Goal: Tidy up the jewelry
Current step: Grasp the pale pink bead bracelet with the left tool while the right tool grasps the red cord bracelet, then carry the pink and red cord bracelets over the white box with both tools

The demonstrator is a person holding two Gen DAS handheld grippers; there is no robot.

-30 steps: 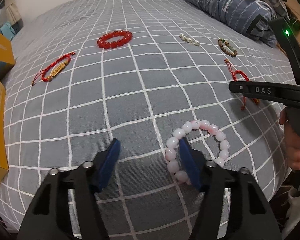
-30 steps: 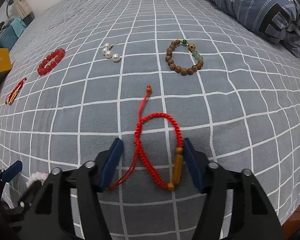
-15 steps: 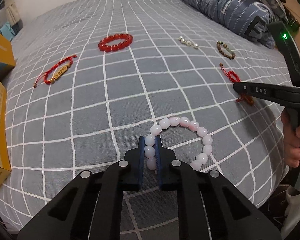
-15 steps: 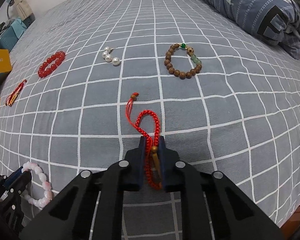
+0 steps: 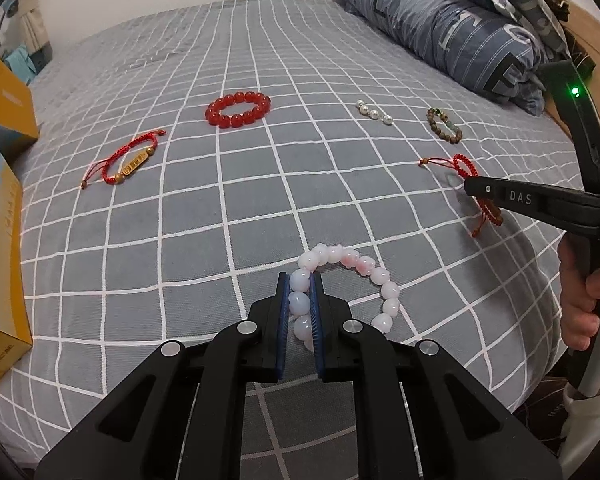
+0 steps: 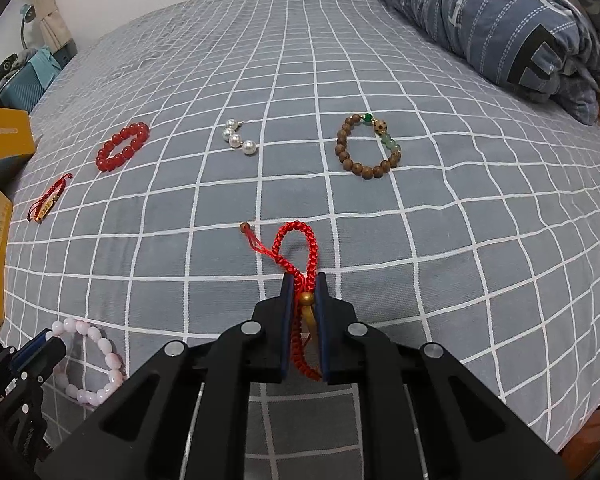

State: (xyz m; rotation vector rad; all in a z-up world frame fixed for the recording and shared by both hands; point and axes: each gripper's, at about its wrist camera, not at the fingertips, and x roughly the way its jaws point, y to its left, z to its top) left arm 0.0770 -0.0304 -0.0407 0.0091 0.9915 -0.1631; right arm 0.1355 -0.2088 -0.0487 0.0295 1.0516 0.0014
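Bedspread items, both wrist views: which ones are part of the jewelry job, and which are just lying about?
Job:
- pink bead bracelet, in left gripper
- red braided cord bracelet, in right gripper
- red bead bracelet
- red cord bracelet with gold plate
- white pearl piece
- brown wooden bead bracelet

Lying about:
- yellow cardboard boxes
- blue striped pillow

A bed [image 5: 228, 208] covered in grey sheet with a white grid fills both views. A rolled blue-grey striped quilt [image 6: 500, 28] lies along its far right edge. Yellow boxes [image 5: 4, 104] stand at the left.
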